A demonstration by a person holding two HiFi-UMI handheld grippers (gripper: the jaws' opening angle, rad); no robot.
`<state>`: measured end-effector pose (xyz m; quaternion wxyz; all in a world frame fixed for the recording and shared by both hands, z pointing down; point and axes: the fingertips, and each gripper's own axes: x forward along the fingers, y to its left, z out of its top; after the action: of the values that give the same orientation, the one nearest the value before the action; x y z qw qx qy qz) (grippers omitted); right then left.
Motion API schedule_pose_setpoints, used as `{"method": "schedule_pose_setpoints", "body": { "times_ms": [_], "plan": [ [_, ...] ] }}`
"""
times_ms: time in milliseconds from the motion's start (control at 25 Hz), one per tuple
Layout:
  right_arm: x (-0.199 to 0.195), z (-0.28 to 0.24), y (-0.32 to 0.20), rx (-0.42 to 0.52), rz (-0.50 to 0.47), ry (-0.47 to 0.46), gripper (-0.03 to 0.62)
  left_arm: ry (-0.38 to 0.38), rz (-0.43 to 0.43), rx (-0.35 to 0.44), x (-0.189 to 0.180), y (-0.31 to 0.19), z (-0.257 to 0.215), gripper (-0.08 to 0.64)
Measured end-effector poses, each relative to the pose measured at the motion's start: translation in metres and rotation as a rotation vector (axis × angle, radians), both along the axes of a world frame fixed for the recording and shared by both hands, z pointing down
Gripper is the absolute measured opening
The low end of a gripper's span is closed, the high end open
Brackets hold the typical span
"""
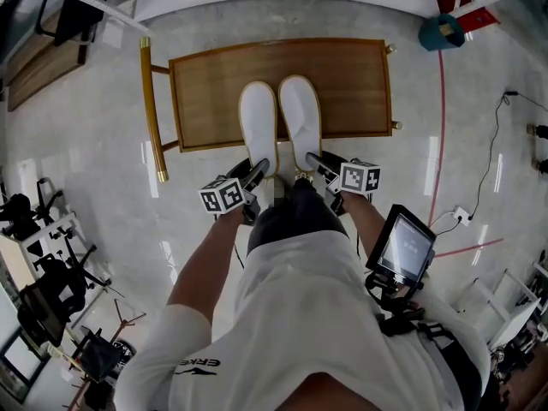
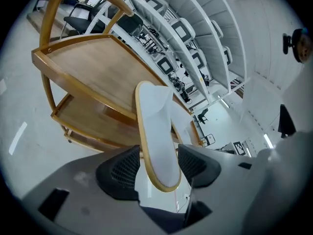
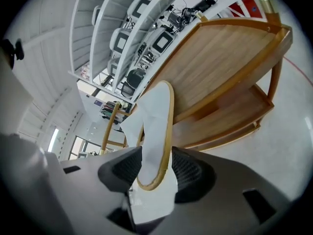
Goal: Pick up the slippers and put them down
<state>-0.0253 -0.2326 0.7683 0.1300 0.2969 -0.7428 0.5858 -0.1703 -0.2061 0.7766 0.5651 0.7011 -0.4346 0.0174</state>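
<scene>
A: Pale polished floor under one wooden table, from the head view?
B: Yes. Two white slippers lie side by side on it, the left slipper and the right slipper, with their heels past the near edge.
A: Left gripper view?
B: The left gripper is spread wide, one heel between its jaws.
A: Right gripper view?
B: The right gripper is spread too, around the other heel.
</scene>
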Motion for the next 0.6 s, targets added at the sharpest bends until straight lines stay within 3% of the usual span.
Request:
{"method": "schedule_pose_setpoints", "body": {
  "times_ms": [200,280,400,600],
  "plan": [
    [-0.01,0.002,0.006,-0.021,-0.029,-0.02,0.173,0.02,-0.001,0.0,0.003,-0.001,0.0,0.237],
    [-0.012,0.001,0.006,-0.025,-0.031,-0.036,0.172,0.02,-0.003,-0.003,0.003,-0.001,0.0,0.205],
    [-0.009,0.003,0.007,-0.026,-0.025,-0.025,0.113,0.017,-0.003,-0.006,0.003,-0.001,0.001,0.135],
    [-0.012,-0.006,0.005,-0.012,-0.013,-0.052,0.073,0.023,-0.002,0.007,0.006,-0.003,-0.005,0.098]
  ]
}}
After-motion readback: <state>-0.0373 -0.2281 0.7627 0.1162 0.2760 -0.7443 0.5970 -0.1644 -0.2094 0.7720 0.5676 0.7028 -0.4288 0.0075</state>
